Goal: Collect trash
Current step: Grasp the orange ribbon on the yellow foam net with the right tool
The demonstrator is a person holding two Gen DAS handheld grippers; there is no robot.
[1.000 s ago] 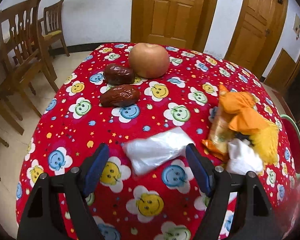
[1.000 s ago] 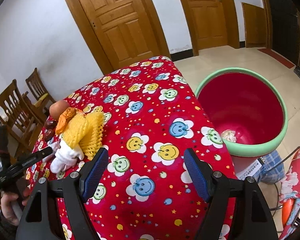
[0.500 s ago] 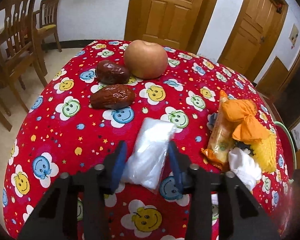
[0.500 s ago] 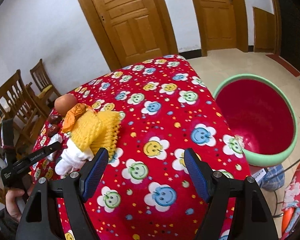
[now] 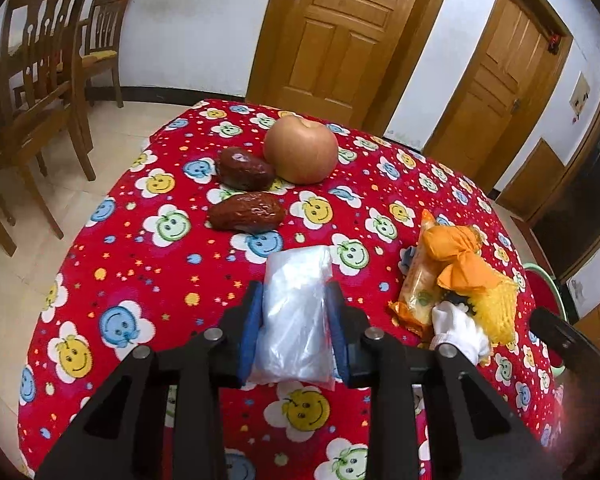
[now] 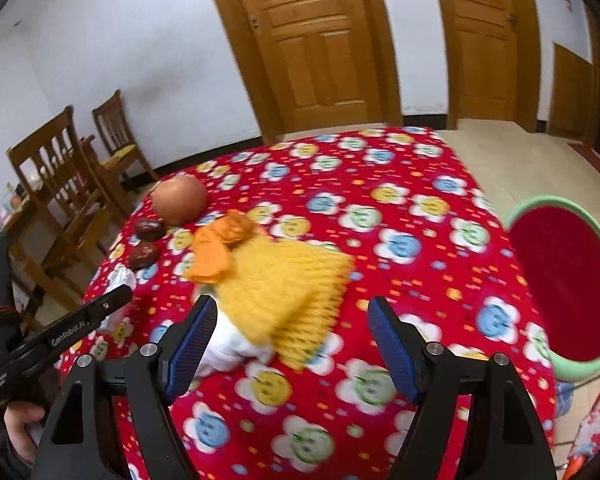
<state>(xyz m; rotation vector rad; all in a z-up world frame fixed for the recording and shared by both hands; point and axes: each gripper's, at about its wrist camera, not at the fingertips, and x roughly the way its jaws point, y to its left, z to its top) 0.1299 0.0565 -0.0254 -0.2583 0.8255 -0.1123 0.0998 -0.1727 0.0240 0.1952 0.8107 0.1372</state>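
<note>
One apple (image 5: 301, 149) on the tabletop (image 5: 160, 280), two brown dates (image 5: 245, 169) beside it. One clear plastic bag (image 5: 296, 312). One snack wrapper (image 5: 420, 284), one orange cloth knot (image 5: 456, 252), one yellow foam net (image 6: 288, 292), one white wad (image 5: 458, 330). Two hand-held grippers, left (image 5: 294, 328) and right (image 6: 292, 340). Two wooden chairs (image 5: 48, 80), two doors (image 5: 336, 36), one red tub (image 6: 568, 288) with a green rim.

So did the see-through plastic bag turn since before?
Yes. The plastic bag lay crosswise and now points lengthwise toward the apple, pinched between the left hand-held gripper pads, which just closed.
</note>
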